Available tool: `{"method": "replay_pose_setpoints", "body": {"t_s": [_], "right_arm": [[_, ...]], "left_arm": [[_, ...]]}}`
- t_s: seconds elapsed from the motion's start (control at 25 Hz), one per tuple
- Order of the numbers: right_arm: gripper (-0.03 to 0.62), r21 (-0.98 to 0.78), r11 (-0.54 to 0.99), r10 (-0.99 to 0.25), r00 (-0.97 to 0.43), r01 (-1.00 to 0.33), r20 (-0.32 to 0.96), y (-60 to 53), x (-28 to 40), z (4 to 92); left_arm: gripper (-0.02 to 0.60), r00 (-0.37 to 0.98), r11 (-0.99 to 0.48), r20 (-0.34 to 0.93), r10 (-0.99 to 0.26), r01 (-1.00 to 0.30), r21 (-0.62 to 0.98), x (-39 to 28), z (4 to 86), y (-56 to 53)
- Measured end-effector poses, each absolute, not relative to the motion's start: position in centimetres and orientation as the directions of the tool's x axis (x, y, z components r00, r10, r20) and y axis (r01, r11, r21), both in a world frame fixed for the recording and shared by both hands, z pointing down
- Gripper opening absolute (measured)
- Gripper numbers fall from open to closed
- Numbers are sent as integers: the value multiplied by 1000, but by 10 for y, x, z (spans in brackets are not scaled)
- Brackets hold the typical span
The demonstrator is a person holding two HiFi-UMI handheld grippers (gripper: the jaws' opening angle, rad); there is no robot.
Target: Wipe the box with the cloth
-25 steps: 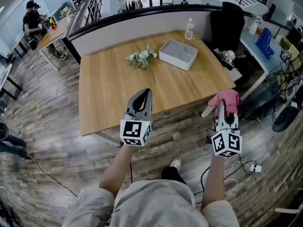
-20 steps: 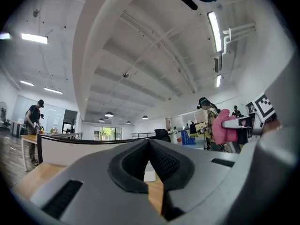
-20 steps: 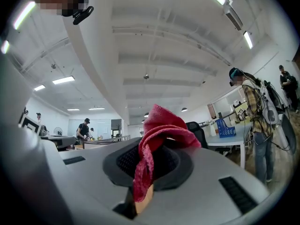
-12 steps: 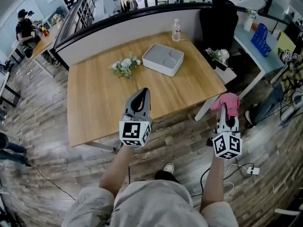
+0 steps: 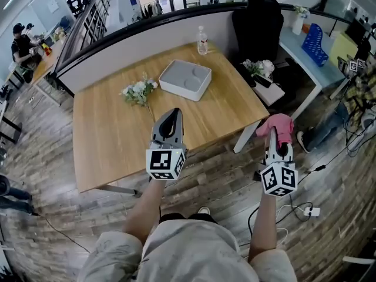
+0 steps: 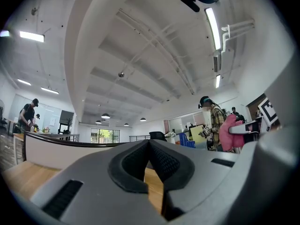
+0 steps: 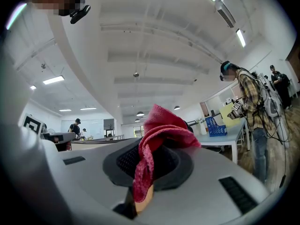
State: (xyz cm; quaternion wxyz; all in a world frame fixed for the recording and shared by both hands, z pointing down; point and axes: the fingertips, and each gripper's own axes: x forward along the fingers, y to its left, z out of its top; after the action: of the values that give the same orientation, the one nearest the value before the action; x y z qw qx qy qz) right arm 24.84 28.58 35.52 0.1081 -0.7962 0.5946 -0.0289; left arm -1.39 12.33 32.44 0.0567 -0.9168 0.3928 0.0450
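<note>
A flat grey box (image 5: 185,79) lies on the far half of the wooden table (image 5: 111,145), left of a water bottle (image 5: 202,40). My right gripper (image 5: 274,136) is shut on a pink cloth (image 5: 278,126), held in the air past the table's right corner, above the floor. In the right gripper view the cloth (image 7: 159,139) bunches out between the closed jaws. My left gripper (image 5: 169,121) hovers over the table's near edge, jaws shut and empty, as the left gripper view (image 6: 150,165) also shows. Both grippers are well short of the box.
A bunch of white flowers (image 5: 137,91) lies left of the box. A black chair (image 5: 257,25) stands at the table's far right; a second desk (image 5: 305,46) with a blue rack is beyond it. Cables and a power strip (image 5: 309,211) lie on the floor at right. People stand nearby.
The view has shifted: table and box now sit further left and lower in frame. Both grippers keep their pose and grip, the cloth still held in the right one.
</note>
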Motion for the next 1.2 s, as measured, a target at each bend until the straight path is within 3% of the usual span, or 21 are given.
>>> {"method": "replay_pose_setpoints", "body": {"t_s": [0.64, 1.2], "right_arm": [[52, -209, -249, -963, 266, -946, -53, 249, 271, 378], [52, -193, -187, -981, 194, -963, -20, 129, 294, 386]], "left_arm": [[9, 674, -671, -97, -733, -739, -67, 10, 350, 90], [11, 625, -623, -84, -776, -781, -43, 26, 369, -7]]}}
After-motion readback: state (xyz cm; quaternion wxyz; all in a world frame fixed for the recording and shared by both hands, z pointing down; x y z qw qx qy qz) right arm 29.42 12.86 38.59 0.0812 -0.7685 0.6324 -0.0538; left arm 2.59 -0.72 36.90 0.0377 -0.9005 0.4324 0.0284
